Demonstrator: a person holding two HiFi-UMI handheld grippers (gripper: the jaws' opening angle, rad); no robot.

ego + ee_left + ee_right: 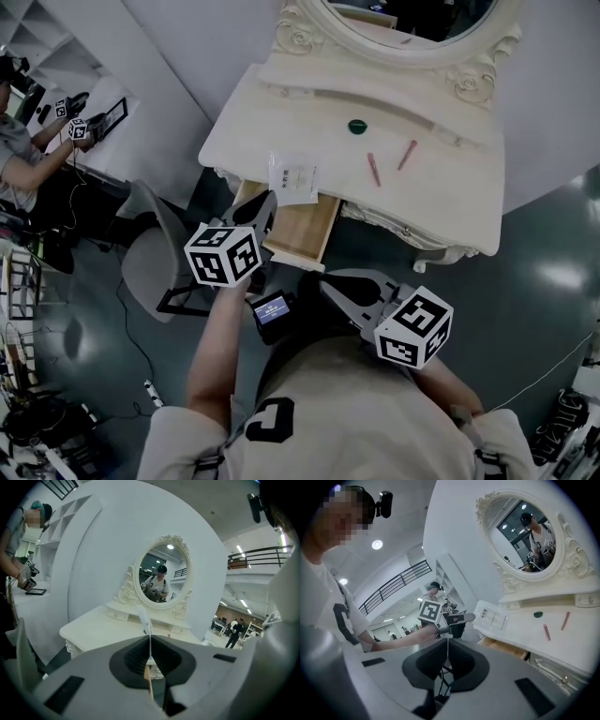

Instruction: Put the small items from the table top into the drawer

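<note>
**Packet pinched at table edge**

The left gripper [269,201] has its jaws pressed on the corner of a clear, flat packet [293,178] with printed labels. It overhangs the table [450,192] above the open drawer [302,234]. The right gripper [330,284] is closed, empty.

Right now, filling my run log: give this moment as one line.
drawer open | packet at table edge over drawer | cap, two sticks on table | left gripper shut, empty | right gripper shut, empty

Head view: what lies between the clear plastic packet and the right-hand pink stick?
The other pink stick on the white tabletop, seen in the head view.
</note>
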